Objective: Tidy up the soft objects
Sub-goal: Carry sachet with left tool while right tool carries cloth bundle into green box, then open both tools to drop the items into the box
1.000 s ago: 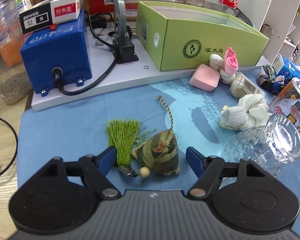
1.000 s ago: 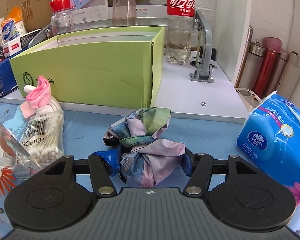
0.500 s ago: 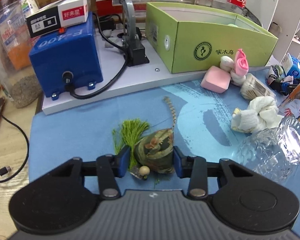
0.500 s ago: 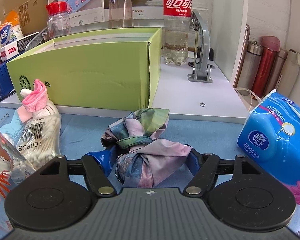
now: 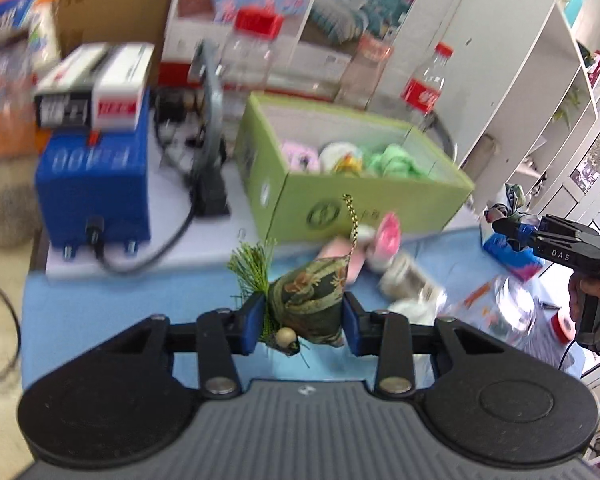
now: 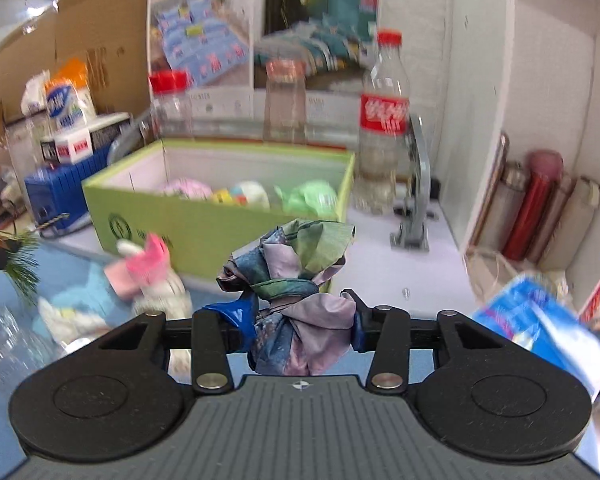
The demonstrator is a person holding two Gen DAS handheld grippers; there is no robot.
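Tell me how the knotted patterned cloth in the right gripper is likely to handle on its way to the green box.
The knotted cloth looks soft and probably light: the right gripper, whose jaws have just been closing, pinches it in at the waist. Its loose folds above the pads may flop or sag. Being bundled by the knot, it should drop into the green box without unrolling.

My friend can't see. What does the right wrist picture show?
The right gripper holds a knotted cloth bundle, its jaws having just closed on it. Behind is a green box with soft things inside, then a cola bottle.
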